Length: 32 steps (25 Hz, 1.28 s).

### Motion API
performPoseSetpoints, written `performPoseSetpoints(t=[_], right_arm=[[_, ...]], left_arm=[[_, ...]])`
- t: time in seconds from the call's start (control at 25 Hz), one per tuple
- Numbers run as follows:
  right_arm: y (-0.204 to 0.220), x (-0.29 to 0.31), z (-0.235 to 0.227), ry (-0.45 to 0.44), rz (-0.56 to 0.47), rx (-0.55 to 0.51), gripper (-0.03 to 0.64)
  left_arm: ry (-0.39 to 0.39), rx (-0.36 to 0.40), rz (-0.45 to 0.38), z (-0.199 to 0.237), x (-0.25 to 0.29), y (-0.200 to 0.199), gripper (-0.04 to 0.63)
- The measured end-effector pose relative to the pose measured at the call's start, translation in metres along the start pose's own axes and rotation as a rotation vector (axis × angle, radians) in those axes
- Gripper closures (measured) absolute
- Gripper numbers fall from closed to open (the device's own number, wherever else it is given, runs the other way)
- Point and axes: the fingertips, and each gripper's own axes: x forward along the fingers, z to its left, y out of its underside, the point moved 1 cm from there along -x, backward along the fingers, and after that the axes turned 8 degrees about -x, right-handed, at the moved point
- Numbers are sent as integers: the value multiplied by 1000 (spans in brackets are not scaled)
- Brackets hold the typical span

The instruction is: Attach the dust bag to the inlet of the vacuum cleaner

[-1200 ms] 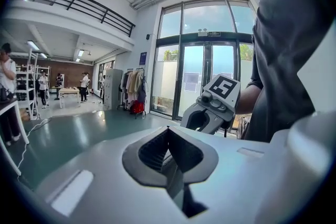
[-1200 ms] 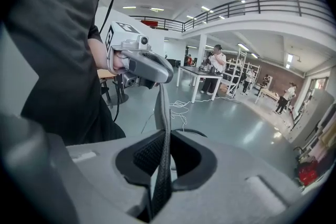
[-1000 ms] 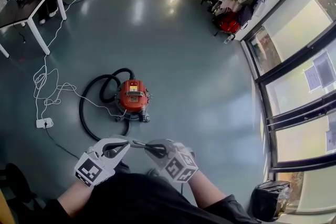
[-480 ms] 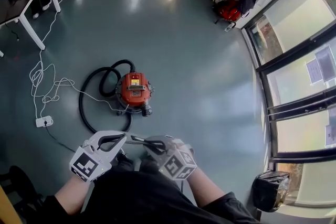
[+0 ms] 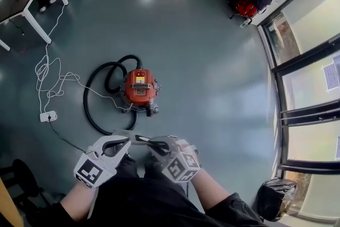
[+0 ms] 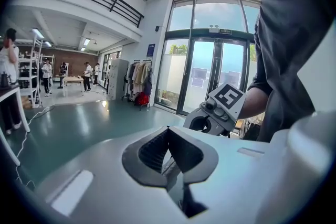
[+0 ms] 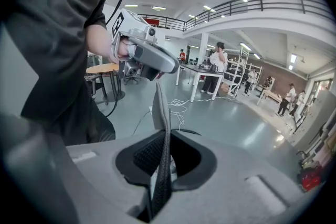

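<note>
Jaws of the left gripper (image 5: pixel 129 140) and right gripper (image 5: pixel 151 141) are pressed together on opposite edges of the flat grey dust bag (image 7: pixel 159 110), held between them just as a second ago. The red vacuum cleaner (image 5: pixel 139 89) now sits slightly farther right in the head view, on the floor well apart from the bag. Its closed top hides any contents.
</note>
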Motion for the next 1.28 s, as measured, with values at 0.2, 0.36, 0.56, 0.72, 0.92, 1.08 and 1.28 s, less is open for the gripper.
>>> performPoseSetpoints(t=[0.2, 0.36, 0.56, 0.72, 0.92, 1.08, 1.28], right_arm=[[32, 13, -10, -1, 11, -1, 595], [51, 29, -16, 8, 11, 4, 595], [74, 47, -17, 36, 3, 36, 595], [91, 61, -16, 41, 15, 44, 595], [116, 80, -17, 33, 31, 34, 595], [132, 98, -15, 15, 33, 15, 595], [154, 128, -10, -2, 37, -8, 595]], left_arm=[[-19, 4, 1, 8, 20, 12, 578], [-10, 8, 8, 20, 37, 28, 578], [0, -1, 16, 35, 53, 45, 578], [3, 8, 26, 50, 63, 58, 578], [18, 40, 35, 62, 80, 77, 578], [33, 44, 17, 72, 95, 96, 578], [37, 33, -4, 92, 115, 125, 578]])
